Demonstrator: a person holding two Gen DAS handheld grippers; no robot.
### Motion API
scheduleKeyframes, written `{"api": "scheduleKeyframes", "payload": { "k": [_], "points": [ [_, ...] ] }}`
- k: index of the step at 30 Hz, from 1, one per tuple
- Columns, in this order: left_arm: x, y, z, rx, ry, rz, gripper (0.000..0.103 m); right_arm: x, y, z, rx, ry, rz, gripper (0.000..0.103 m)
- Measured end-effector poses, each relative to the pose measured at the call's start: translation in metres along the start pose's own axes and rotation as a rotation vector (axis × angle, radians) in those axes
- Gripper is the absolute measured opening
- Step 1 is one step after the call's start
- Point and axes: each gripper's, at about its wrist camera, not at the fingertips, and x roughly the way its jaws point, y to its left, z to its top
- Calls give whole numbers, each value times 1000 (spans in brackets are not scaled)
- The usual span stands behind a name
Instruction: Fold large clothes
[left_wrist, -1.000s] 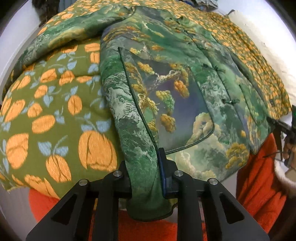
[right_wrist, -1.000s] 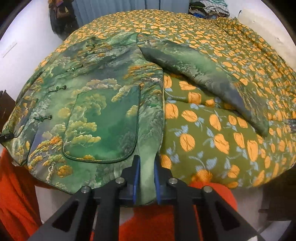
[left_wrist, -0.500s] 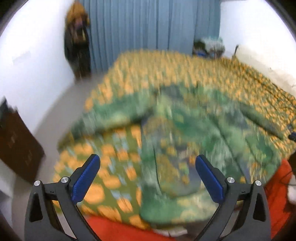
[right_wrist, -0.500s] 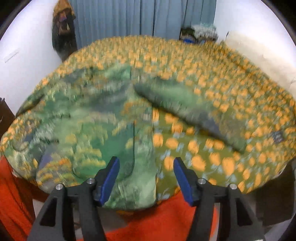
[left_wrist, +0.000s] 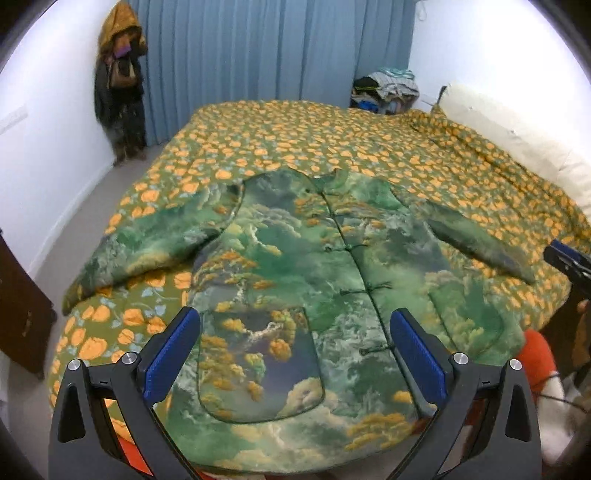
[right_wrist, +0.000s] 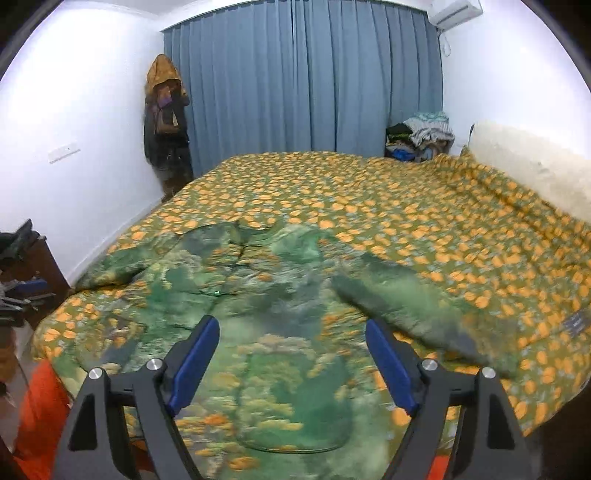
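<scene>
Lying flat, front up, the green landscape-print jacket (left_wrist: 317, 280) spreads sleeves out across the near end of the bed (left_wrist: 332, 140). Left tool (left_wrist: 295, 354) stands wide open above its hem, nothing between the pads. Right tool (right_wrist: 291, 363) is opening, likewise empty.

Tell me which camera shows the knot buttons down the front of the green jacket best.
The left wrist view: it is sharp, so the knot buttons on the green jacket show clearly down the closure. The right wrist view is motion-blurred; the buttons there are barely distinguishable.
</scene>
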Motion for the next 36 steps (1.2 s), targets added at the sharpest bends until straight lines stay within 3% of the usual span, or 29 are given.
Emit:
{"api": "scheduleKeyframes", "payload": {
  "k": [3, 14, 21, 23, 31, 36],
  "points": [
    [-1, -10, 1, 31, -31, 50, 102, 2, 8, -5, 9, 9, 10, 83],
    [19, -11, -4, 55, 46, 220, 102, 9, 20, -16, -32, 48, -87, 83],
    [23, -12, -10, 79, 77, 213, 102, 22, 31, -21, -78, 113, -109, 83],
    [22, -13, -10, 82, 84, 183, 102, 22, 34, -20, -97, 114, -128, 83],
    [17, -10, -9, 41, 73, 180, 102, 21, 39, -19, -134, 116, -147, 83],
    [51, -4, 3, 0, 74, 40, 103, 24, 36, -20, -116, 124, -135, 83]
  ]
}}
